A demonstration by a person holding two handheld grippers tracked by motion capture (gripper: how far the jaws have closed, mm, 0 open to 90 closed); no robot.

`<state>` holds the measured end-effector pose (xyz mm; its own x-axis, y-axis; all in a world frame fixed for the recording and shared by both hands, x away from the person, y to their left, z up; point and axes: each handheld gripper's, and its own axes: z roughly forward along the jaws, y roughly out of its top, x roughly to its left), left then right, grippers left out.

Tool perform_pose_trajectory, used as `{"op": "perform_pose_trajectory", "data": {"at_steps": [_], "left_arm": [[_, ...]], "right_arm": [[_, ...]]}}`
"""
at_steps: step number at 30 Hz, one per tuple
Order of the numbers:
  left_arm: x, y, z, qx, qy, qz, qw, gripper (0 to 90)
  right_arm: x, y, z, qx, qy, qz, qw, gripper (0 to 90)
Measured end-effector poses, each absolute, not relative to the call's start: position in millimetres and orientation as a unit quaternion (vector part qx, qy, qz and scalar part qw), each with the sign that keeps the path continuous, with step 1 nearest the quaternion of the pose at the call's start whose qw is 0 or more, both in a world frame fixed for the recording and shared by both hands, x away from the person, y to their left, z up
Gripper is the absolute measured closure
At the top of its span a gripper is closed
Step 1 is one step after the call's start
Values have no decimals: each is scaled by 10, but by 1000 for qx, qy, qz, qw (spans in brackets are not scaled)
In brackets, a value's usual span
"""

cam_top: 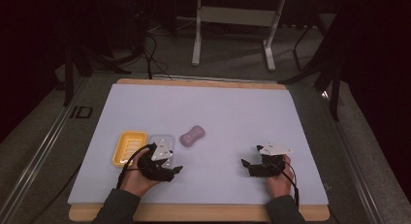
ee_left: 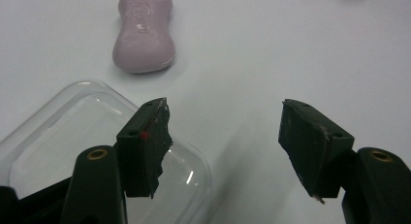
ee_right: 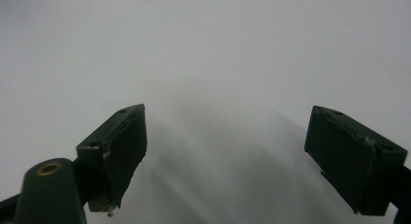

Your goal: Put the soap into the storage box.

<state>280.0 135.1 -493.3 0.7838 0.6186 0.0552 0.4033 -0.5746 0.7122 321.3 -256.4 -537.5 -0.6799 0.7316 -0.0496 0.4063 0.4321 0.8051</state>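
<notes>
- My left gripper (ee_left: pixel 225 146) stood with its jaws spread wide and nothing between them, only bare white table (ee_left: pixel 300 54) showing in the gap.
- One of its fingers (ee_left: pixel 145 146) hung over the near corner of the clear lid (ee_left: pixel 58 136); I couldn't tell whether it touched the plastic or just floated above it.
- The lid lay flat, and I judged that was why I came in low and from the side: an edge like that wants a jaw on each face.
- The pink soap (ee_left: pixel 144 32) sat just beyond the lid, apart from it, lying flat and waisted in the middle, an easy shape to pinch across.
- From the high view, the yellow soap dish (cam_top: pixel 129 147) lay right beside the lid on its far-from-soap side, ribbed floor up and vacant, so I reckoned the soap was meant to go there.
- My right gripper (ee_right: pixel 228 161) was released too, jaws apart over plain table, parked well off from the lid, on the soap's side of it, probably waiting its turn.
- Both of my hands rested near the table's front edge.
</notes>
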Motion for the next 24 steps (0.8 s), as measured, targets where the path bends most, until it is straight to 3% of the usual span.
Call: {"op": "perform_pose_trajectory", "data": {"at_steps": [24], "left_arm": [[3162, 1318, -4819, 883, 287, 161, 335, 344]], "right_arm": [[3198, -2576, -5370, 340, 820, 414, 202, 149]]}}
